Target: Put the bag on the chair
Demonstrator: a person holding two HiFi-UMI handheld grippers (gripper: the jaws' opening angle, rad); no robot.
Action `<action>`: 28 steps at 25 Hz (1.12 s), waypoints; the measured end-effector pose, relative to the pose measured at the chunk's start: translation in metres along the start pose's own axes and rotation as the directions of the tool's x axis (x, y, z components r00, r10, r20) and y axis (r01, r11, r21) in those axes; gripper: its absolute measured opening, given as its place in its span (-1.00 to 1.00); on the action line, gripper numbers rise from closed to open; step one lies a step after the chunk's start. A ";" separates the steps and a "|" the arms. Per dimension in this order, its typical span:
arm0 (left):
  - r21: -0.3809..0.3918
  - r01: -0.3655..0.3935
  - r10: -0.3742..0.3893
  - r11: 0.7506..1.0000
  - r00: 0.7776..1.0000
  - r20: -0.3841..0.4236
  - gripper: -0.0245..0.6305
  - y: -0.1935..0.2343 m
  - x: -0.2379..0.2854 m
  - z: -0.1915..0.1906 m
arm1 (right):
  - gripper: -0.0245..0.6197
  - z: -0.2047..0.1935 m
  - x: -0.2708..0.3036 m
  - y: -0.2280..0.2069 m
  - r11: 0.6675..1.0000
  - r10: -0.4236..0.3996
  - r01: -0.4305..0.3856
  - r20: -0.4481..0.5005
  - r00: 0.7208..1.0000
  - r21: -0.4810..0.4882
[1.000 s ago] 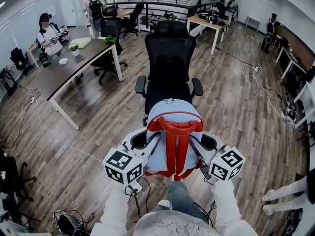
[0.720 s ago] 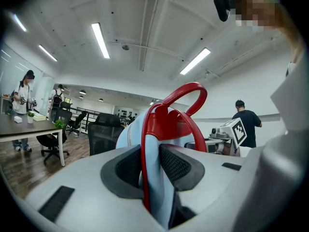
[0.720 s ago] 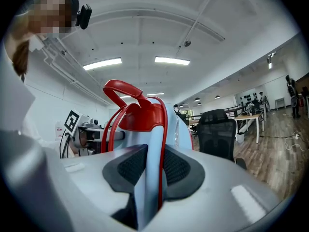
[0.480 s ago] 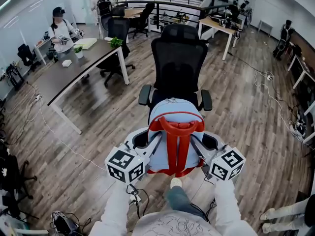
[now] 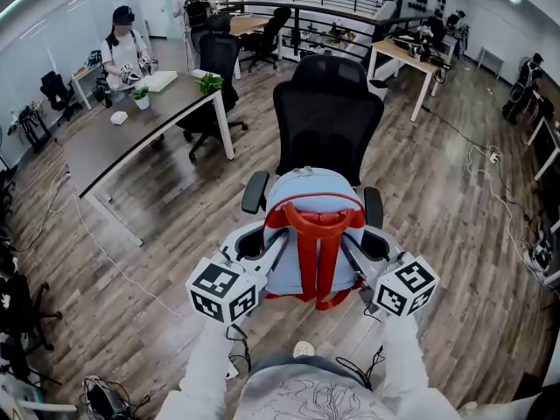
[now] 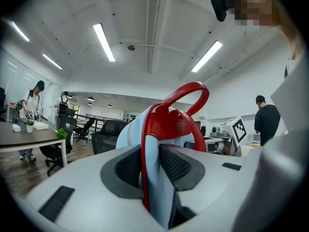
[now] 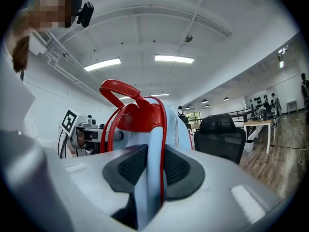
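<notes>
A light blue backpack (image 5: 311,234) with red straps and a red top handle hangs in the air between my two grippers. My left gripper (image 5: 262,250) is shut on its left edge, where blue fabric with red piping (image 6: 150,178) sits pinched between the pads. On the other side my right gripper (image 5: 360,252) is shut on the right edge (image 7: 152,178) of the bag. A black mesh office chair (image 5: 325,134) stands just beyond the bag, facing me, its seat mostly hidden behind the backpack. The chair's armrests (image 5: 255,191) show on either side.
A long dark table (image 5: 122,134) with a small plant stands at left, with a person beside it and more black chairs behind. Cables trail over the wooden floor at left and right. Desks and a railing stand at the back. My foot (image 5: 303,349) shows below.
The chair has come closer and now sits right behind the bag. Both grippers keep the same hold on the backpack.
</notes>
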State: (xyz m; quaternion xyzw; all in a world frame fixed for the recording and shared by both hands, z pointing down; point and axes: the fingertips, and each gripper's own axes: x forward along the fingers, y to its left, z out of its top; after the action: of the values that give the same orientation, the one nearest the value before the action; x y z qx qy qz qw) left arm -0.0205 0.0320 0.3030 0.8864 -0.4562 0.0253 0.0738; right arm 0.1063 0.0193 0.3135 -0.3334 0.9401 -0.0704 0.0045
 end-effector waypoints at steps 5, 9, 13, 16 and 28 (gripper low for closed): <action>-0.007 -0.015 0.015 1.000 1.000 -0.018 -0.58 0.023 0.031 0.001 | -0.60 0.001 0.026 -0.031 1.000 0.016 -0.016 -0.013 1.000 0.008; -0.018 -0.016 0.015 1.000 0.999 -0.042 -0.58 0.039 0.058 -0.009 | -0.60 -0.011 0.044 -0.057 0.999 0.013 -0.011 -0.032 0.999 0.034; -0.034 -0.013 0.011 0.999 0.998 -0.058 -0.57 0.066 0.086 -0.016 | -0.60 -0.019 0.070 -0.082 0.999 0.004 -0.002 -0.050 0.999 0.046; -0.043 0.002 -0.004 0.999 0.998 -0.059 -0.57 0.090 0.113 -0.017 | -0.60 -0.020 0.094 -0.106 0.999 -0.007 0.010 -0.058 0.998 0.043; -0.047 0.097 -0.101 0.994 0.989 -0.108 -0.57 0.201 0.235 -0.014 | -0.60 -0.025 0.203 -0.213 0.992 -0.106 0.112 -0.095 0.990 0.062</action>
State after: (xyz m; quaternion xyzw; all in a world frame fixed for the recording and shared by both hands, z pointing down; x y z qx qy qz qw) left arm -0.0466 -0.2696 0.3652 0.9035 -0.4074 0.0609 0.1183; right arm 0.0800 -0.2682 0.3752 -0.3806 0.9167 -0.1172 -0.0315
